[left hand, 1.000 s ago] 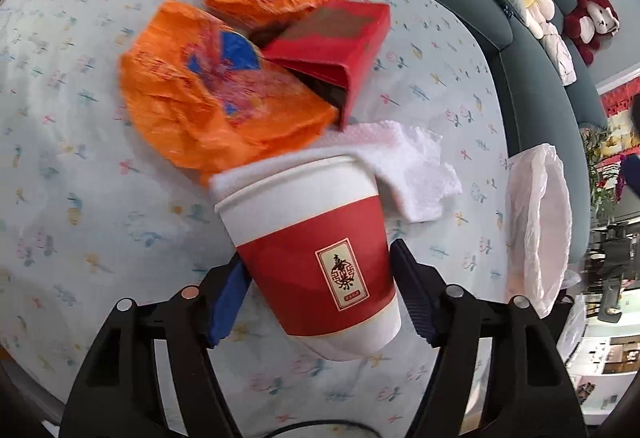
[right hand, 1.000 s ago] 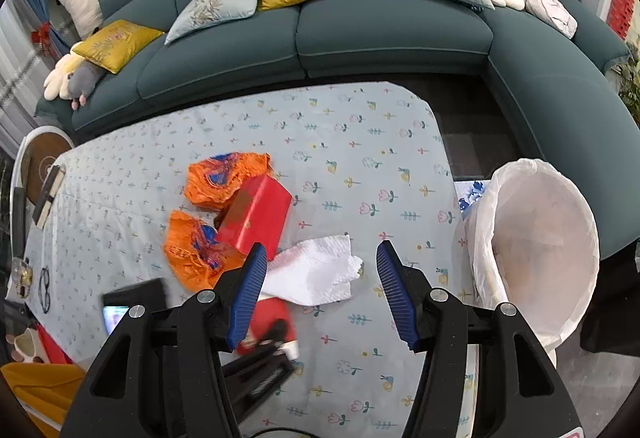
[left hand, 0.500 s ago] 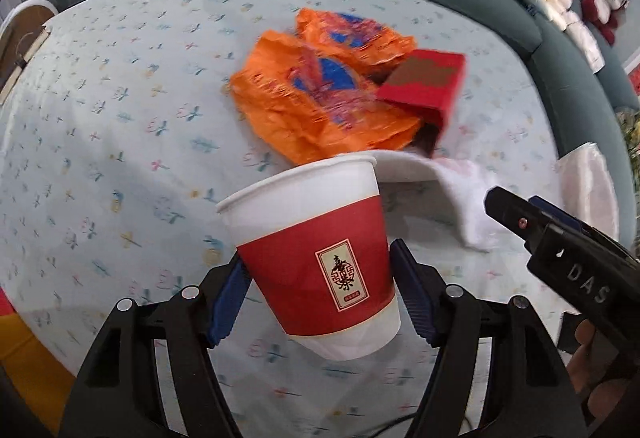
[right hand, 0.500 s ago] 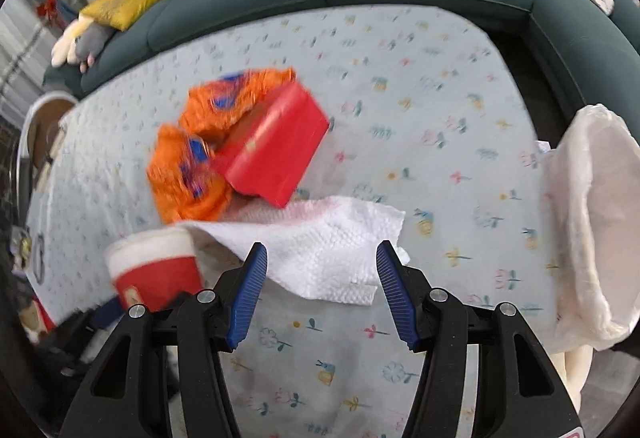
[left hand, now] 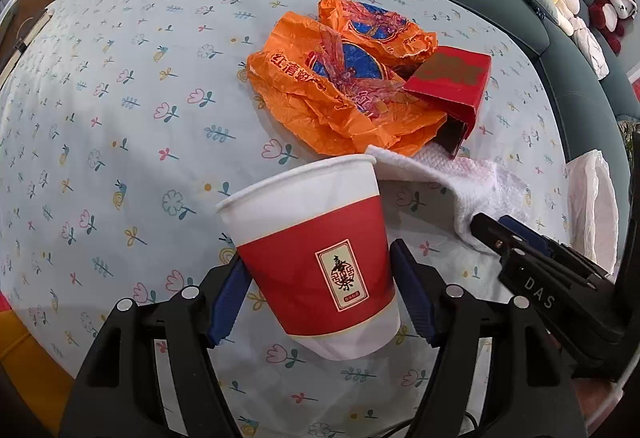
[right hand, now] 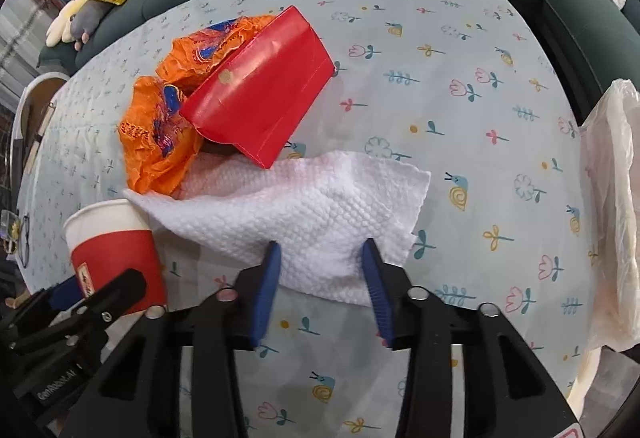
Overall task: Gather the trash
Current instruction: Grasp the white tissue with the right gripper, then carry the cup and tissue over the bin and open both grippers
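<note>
Left gripper (left hand: 320, 286) clamped on red-and-white paper cup (left hand: 316, 250), cup tilted, lifted above floral tablecloth (left hand: 120, 117). Right gripper (right hand: 322, 278) w/ jaws closing around near edge of white paper towel (right hand: 304, 205), towel between blue pads (right hand: 269, 278), lying flat on cloth. Behind towel: crumpled orange plastic bags (left hand: 340, 89) & red box (right hand: 260, 97), touching. White-lined trash bin (right hand: 616, 205) at table's right edge.
</note>
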